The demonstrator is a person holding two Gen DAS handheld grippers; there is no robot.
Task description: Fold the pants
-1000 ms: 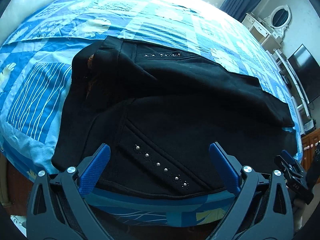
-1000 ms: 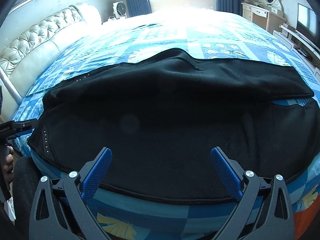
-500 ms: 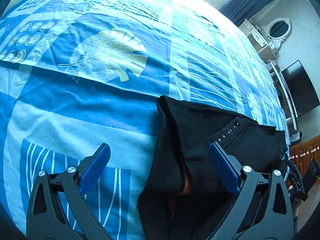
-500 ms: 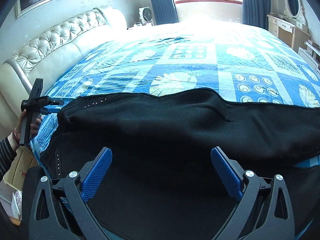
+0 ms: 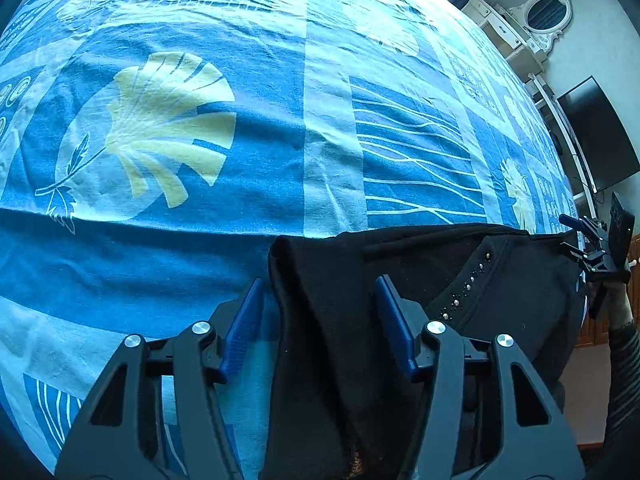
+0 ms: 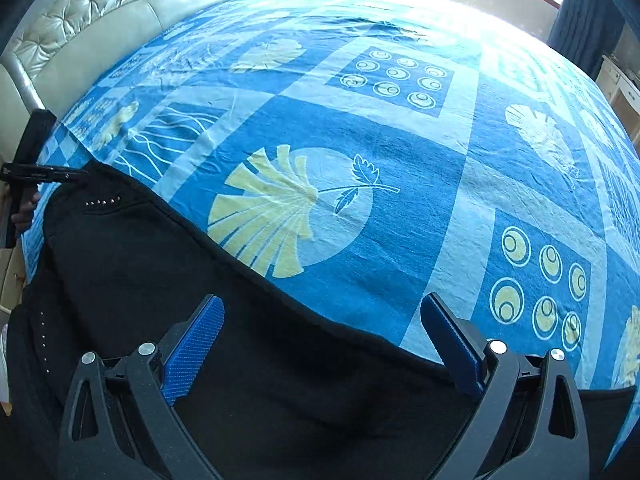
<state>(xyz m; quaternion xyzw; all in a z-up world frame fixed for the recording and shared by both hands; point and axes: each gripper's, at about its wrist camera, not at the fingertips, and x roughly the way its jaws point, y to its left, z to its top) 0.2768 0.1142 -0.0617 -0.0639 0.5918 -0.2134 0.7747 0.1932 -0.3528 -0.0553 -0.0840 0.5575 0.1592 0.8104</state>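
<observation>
Black pants [image 5: 480, 280] with a row of silver studs lie on the blue patterned bedspread [image 5: 280, 140]. My left gripper [image 5: 320, 312] is half closed around the waistband corner, blue pads [image 5: 244, 328] on either side of a fabric fold, with gaps at both sides. In the right wrist view the pants [image 6: 160, 280] fill the lower left. My right gripper [image 6: 320, 340] is open wide over the pants' far edge, holding nothing. Each gripper shows in the other's view: the right one [image 5: 592, 248] and the left one [image 6: 36, 176].
A cream tufted headboard [image 6: 100, 12] runs along the bed's left side. A white dresser with an oval mirror [image 5: 540, 12] and a dark TV screen [image 5: 592, 136] stand beyond the bed. Dark curtains [image 6: 584, 20] hang by the window.
Both grippers moved forward and lower toward the pants' far edge. My left gripper's fingers narrowed from wide open around the waistband fold. The right gripper stayed open.
</observation>
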